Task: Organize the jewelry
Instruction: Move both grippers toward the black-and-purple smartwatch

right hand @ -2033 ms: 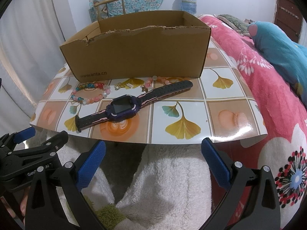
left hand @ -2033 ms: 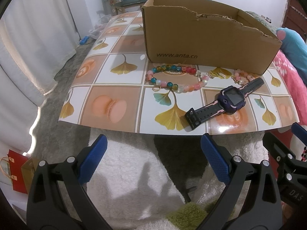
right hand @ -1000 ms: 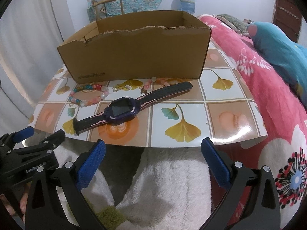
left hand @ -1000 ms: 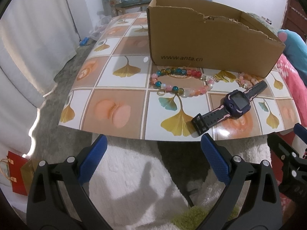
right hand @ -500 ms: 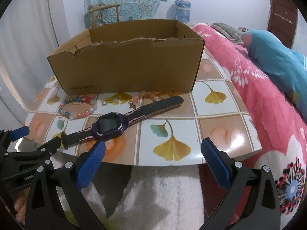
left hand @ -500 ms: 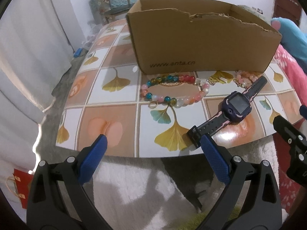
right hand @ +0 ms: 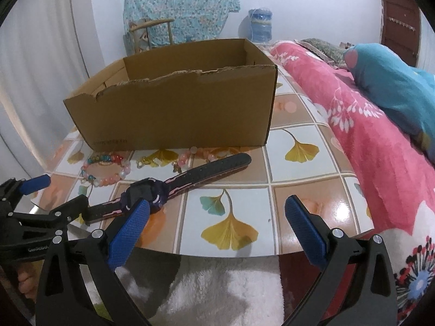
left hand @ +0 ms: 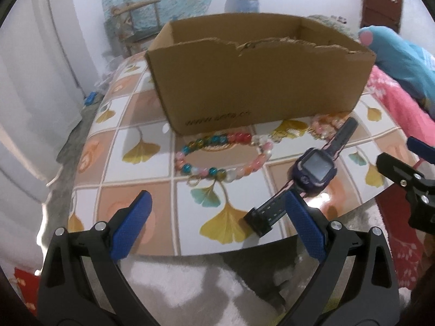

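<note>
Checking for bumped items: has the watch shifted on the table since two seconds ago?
No. The watch lies at the same slant, far strap end by the pink bracelet before the cardboard box; only the cameras advanced.

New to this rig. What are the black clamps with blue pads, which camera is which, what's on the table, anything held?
No robot here: a person holds two hand-held clamp grippers, each with a fisheye camera looking along its fingers. One picture is from the left gripper, the other from the right gripper; each also catches the other at its edge. The blue pads are the fingertips.

On the tiled table stands an open cardboard box. In front of it lie a multicoloured bead bracelet, a pinkish bead bracelet partly under the strap, a small gold piece I can't identify, and a purple watch laid out flat.

Both grippers are open near the table's front edge, holding nothing.
</note>
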Demonstrator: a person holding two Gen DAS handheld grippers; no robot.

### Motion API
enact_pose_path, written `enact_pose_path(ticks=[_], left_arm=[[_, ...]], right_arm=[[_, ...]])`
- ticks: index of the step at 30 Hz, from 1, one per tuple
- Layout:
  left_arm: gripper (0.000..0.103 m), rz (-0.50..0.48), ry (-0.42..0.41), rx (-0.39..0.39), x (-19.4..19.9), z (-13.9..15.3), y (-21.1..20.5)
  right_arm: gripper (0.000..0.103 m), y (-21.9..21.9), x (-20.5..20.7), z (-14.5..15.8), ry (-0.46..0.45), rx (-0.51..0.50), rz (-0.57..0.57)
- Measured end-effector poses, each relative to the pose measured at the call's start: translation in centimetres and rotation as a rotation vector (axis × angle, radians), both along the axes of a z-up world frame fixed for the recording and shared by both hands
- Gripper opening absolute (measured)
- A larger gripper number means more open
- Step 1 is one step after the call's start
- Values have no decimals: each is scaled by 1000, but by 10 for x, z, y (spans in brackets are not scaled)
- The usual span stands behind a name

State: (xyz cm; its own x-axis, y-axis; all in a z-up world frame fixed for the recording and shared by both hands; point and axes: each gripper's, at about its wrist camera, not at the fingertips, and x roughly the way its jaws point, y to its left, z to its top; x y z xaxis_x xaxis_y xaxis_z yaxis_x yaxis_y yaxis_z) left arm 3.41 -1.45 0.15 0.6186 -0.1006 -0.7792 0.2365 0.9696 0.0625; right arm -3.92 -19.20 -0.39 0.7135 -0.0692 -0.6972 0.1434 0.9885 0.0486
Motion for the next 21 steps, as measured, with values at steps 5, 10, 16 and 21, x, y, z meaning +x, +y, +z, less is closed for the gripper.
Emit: enact_pose_path(ticks=[5, 10, 16, 21], left_arm=[[94, -79, -38, -85, -1, 4, -4], [94, -140, -1, -172, 2, 6, -10], [94, -169, -26, -195, -2, 9, -14], [94, -218, -55, -167, -6, 13, -21]], right_arm=[[97, -9, 4, -5, 10, 67, 5], [97, -15, 8, -9, 30, 112, 1], [97, -18, 10, -7, 36, 125, 1], [97, -25, 11, -6, 42, 162, 8]])
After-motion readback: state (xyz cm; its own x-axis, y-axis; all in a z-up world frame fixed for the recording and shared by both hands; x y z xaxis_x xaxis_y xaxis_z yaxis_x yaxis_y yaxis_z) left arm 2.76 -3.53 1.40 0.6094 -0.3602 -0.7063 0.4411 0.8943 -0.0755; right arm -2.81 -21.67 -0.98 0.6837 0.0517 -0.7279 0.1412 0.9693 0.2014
